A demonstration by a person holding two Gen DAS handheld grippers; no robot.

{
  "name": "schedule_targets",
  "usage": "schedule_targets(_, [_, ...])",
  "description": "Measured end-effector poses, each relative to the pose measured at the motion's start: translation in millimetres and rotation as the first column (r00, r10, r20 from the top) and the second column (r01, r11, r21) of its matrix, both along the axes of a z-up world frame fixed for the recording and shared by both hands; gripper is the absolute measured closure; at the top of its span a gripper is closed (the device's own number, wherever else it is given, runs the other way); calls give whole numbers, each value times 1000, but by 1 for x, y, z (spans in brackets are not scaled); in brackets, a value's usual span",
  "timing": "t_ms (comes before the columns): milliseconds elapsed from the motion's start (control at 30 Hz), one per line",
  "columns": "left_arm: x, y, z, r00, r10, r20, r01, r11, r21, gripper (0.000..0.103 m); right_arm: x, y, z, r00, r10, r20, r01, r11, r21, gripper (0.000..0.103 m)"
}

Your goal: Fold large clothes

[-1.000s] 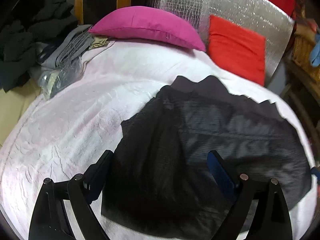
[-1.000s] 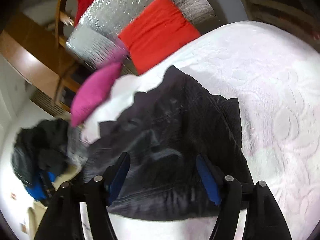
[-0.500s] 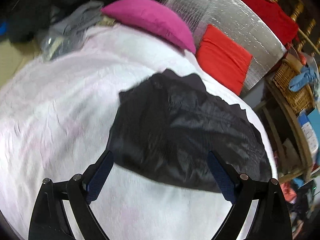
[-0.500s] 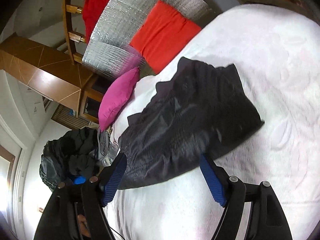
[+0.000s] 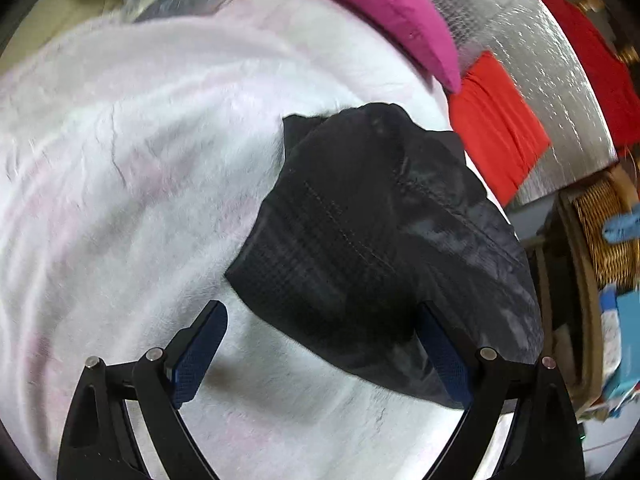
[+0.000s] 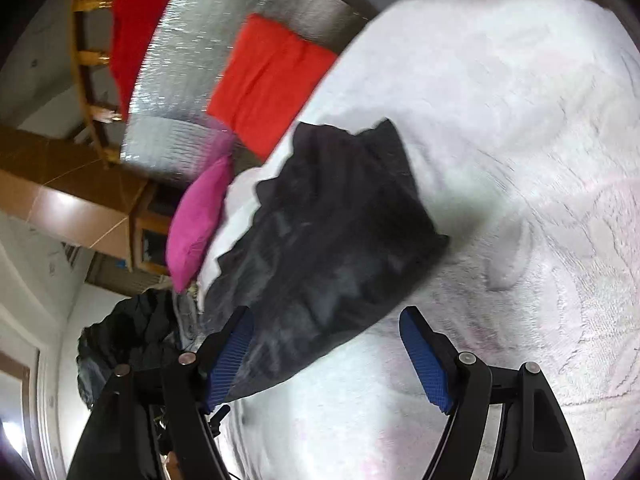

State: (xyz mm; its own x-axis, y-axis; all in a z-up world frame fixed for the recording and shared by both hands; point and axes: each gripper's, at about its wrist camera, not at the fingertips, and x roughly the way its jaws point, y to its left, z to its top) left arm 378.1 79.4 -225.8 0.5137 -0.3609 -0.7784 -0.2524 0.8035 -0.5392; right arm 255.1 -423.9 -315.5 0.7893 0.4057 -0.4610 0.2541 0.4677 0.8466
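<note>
Both hand-held grippers lower, rolled, spread-jawed over black garment (image 5: 380, 240).

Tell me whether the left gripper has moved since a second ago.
Yes. The left gripper has pulled back off the black garment; its jaws now frame bare white bedspread, and the pink pillow sits nearer the frame's top.

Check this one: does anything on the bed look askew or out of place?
The black garment lies rumpled and crooked on the white bedspread, its edges uneven. Both grippers are open and hold nothing.
</note>
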Motion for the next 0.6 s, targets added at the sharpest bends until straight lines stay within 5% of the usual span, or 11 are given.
schedule_targets(300, [21,-2,-17,997,81,9,-79,988,-130,8,37,2,-28,998,-40,-47,41,999,29,25])
schedule_targets(533, [29,-8,-23,991,119,54,-107,975,-192,10,65,17,-33,997,-73,14,74,997,-21,19])
schedule_targets(600, [30,-10,-23,989,137,60,-124,976,-181,18,70,18,-35,997,-77,24,78,997,-28,21])
